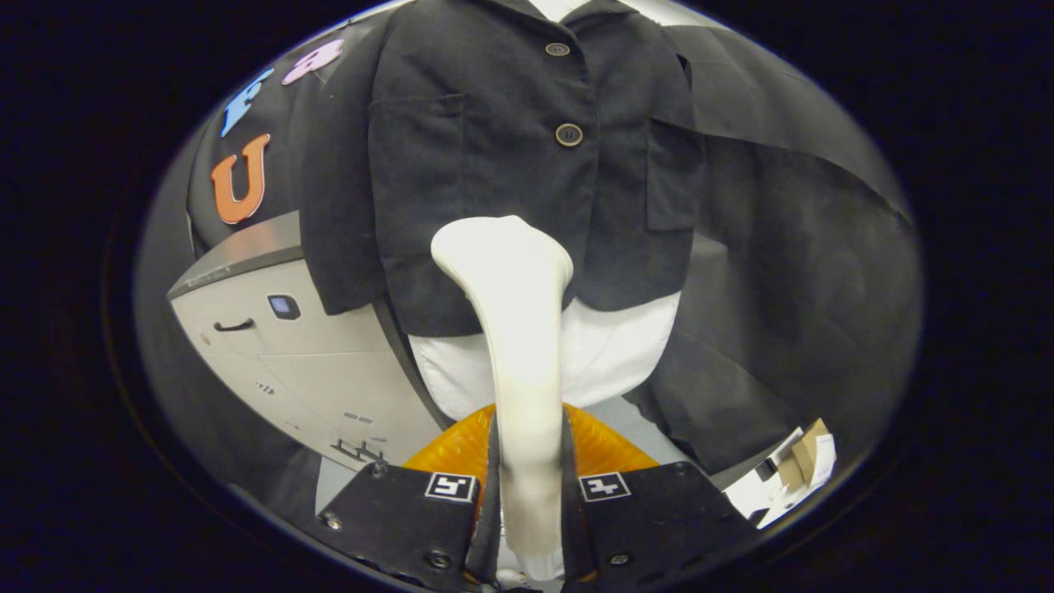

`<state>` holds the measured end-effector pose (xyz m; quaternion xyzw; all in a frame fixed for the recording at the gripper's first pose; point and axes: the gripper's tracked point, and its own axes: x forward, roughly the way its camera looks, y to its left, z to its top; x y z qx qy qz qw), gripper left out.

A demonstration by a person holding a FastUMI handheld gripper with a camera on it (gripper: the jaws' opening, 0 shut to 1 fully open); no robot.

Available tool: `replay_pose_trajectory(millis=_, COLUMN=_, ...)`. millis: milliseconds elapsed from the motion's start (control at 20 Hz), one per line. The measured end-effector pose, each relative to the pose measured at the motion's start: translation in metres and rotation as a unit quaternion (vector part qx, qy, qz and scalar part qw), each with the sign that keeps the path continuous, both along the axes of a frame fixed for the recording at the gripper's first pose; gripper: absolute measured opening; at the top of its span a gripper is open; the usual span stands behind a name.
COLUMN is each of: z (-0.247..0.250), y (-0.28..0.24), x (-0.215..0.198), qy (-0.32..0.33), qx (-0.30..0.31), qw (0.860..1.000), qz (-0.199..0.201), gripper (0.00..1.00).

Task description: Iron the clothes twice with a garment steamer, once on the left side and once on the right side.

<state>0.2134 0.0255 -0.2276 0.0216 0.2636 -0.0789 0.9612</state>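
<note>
A cream-white garment steamer (519, 329) stands upright between my fingers, its handle clamped by both of them and its wide head reaching up against the clothes. My gripper (527, 486) is shut on that handle. Straight ahead hangs a black short-sleeved jacket (502, 140) with two buttons down its middle and a chest pocket on each side. A white shirt (609, 354) hangs out below the jacket's hem. The steamer head sits at the jacket's lower middle, just left of the button line.
A grey machine cabinet (280, 346) with a small screen and a handle stands to the left, behind the jacket's sleeve. Black cloth (790, 272) drapes on the right. Cardboard and paper bits (799, 469) lie low on the right. An orange object (449, 449) sits just beyond the fingers.
</note>
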Motion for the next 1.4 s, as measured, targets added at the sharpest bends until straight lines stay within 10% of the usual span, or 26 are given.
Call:
replay_pose_trajectory(millis=500, z=0.043, y=-0.035, x=-0.029, qy=-0.030, qx=0.041, qw=0.999, qz=-0.017, gripper=0.33)
replay_pose_trajectory(millis=1400, z=0.324, y=-0.164, x=-0.033, qy=-0.247, qx=0.088, qw=0.963, qz=-0.065, gripper=0.32)
